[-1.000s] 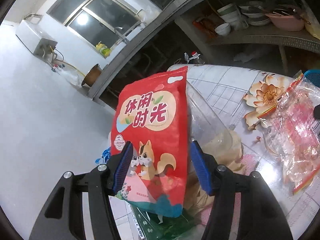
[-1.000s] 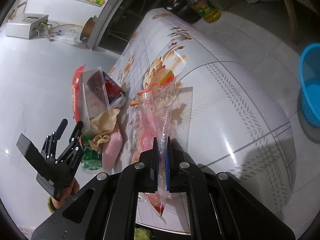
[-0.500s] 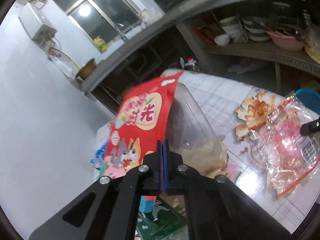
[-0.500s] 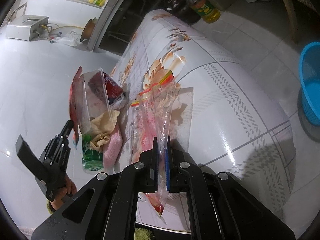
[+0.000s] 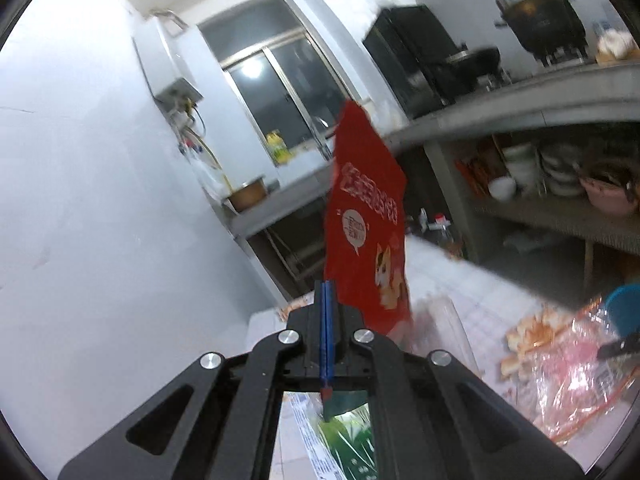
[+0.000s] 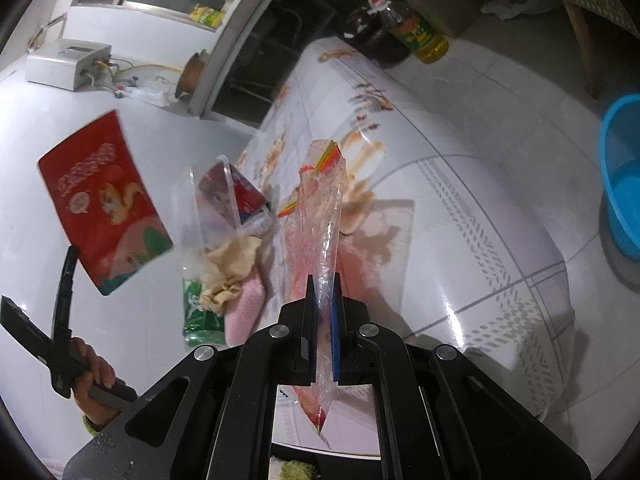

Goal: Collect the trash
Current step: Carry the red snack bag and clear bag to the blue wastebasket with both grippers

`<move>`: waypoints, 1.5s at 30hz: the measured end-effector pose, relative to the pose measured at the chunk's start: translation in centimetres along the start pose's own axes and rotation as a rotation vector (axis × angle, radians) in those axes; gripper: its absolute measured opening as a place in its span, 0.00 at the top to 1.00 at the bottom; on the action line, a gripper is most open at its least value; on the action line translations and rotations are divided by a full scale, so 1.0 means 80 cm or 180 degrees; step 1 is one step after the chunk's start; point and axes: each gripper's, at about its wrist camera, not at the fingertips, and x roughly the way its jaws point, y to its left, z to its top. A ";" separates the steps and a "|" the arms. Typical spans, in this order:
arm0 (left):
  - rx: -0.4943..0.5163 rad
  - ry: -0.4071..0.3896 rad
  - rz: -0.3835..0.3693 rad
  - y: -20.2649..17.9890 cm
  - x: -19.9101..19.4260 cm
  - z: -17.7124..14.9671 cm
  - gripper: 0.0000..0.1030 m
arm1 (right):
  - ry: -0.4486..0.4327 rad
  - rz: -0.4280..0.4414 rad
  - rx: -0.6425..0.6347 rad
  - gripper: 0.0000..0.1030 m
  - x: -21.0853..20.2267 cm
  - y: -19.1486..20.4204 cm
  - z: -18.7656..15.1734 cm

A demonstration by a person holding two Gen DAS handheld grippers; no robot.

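My left gripper (image 5: 327, 292) is shut on a red snack bag (image 5: 366, 236) with a squirrel print and holds it upright, lifted above the table. The bag also shows in the right wrist view (image 6: 102, 200), up in the air at the left. My right gripper (image 6: 323, 292) is shut on a clear plastic zip bag (image 6: 320, 216) with a coloured seal, which stands up from the flowered table (image 6: 460, 240). A heap of trash lies on the table: a clear plastic container (image 6: 208, 208), a crumpled beige paper (image 6: 228, 268), a pink cloth (image 6: 244, 308) and a green wrapper (image 6: 198, 308).
A blue basin (image 6: 624, 184) stands on the floor at the right. Oil and sauce bottles (image 6: 420, 32) stand beyond the table's far end. A shelf with bowls and pots (image 5: 560, 176) lies behind the table. A white wall runs along the left.
My left gripper closed on the red snack bag and lifted it up off the trash heap. My right gripper kept hold of the clear bag and stayed put.
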 end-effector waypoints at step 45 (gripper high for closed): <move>-0.0428 0.2867 -0.3461 -0.666 0.189 0.017 0.53 | -0.1457 -0.1954 0.1478 0.48 -0.170 -0.364 0.067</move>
